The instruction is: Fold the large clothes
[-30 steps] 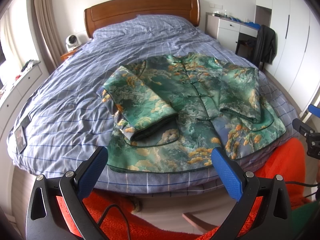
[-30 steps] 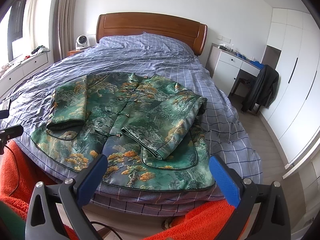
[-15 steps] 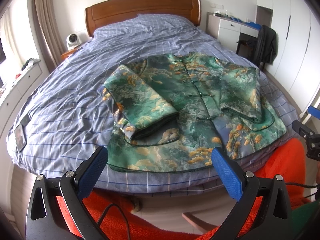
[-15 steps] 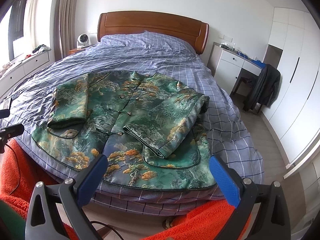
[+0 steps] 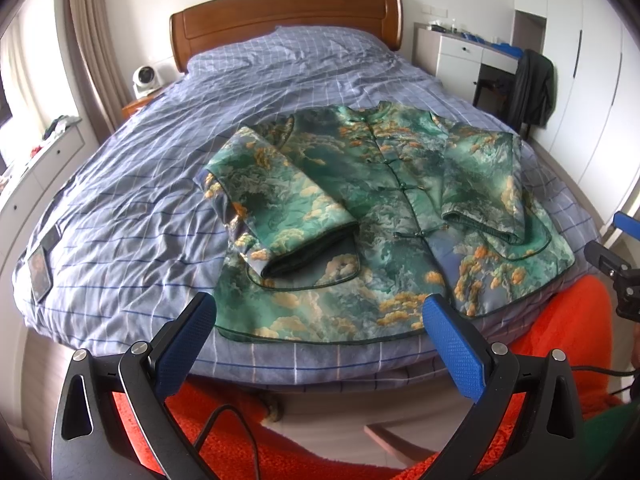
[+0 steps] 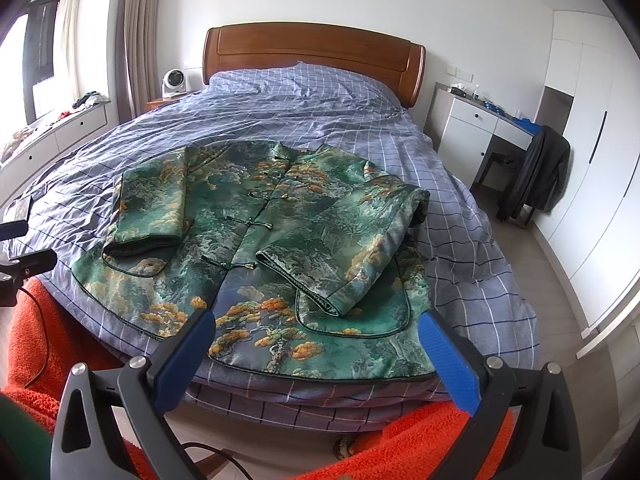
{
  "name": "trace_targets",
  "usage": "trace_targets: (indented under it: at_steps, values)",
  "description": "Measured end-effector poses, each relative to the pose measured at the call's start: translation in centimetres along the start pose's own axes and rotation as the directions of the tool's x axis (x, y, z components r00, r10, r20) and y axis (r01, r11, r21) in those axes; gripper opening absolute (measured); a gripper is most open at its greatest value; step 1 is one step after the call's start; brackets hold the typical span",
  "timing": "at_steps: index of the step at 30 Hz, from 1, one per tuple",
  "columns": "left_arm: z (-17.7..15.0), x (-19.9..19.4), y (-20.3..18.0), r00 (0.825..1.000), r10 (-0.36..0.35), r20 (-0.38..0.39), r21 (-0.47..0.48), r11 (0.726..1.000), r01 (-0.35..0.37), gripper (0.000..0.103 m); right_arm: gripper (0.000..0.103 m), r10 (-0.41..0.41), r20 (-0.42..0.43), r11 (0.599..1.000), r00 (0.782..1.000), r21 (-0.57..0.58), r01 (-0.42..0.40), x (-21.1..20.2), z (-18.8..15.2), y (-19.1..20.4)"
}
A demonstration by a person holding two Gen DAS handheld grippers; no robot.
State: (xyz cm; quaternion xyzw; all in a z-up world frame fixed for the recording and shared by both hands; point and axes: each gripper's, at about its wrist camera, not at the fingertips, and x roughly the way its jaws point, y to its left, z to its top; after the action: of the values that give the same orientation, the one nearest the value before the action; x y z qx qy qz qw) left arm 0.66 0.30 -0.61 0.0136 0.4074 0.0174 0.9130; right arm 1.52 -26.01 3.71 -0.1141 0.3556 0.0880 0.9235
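Observation:
A green patterned jacket (image 5: 384,216) with orange clouds lies face up on the bed, both sleeves folded inward over its front; it also shows in the right wrist view (image 6: 272,240). My left gripper (image 5: 320,320) is open and empty, held just off the foot of the bed near the hem's left part. My right gripper (image 6: 316,336) is open and empty, held just before the hem's right part. Neither touches the cloth.
The bed has a blue checked cover (image 5: 132,208) and a wooden headboard (image 6: 312,52). A white desk (image 6: 476,128) and a chair with a dark coat (image 6: 536,176) stand to the right. Orange fuzzy fabric (image 6: 400,436) lies below the grippers. White wardrobes (image 6: 592,160) line the right wall.
Both grippers have drifted slightly, so the jacket sits a little differently in each view. Both jaws stay open. The jacket has not moved.

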Motion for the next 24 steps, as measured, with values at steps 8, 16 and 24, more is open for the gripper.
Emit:
trace_targets:
  at_steps: [8,16,24]
  values:
    - [-0.2,0.1,0.1,1.000,0.000,0.002,-0.001,1.000,0.000,0.103,0.103,0.028,0.032,1.000,0.999,0.000,-0.028,-0.3,0.1,-0.2]
    - [-0.6,0.6,0.6,1.000,-0.015,0.001,-0.018,1.000,0.015,0.103,0.103,0.176,0.138,0.975,0.975,-0.159,-0.153,0.4,2.7,-2.1]
    - [-0.9,0.4,0.6,1.000,-0.008,0.008,-0.029,1.000,0.009,0.103,0.102,0.146,-0.164,0.836,0.976,-0.507,-0.210,12.0,1.7,0.4]
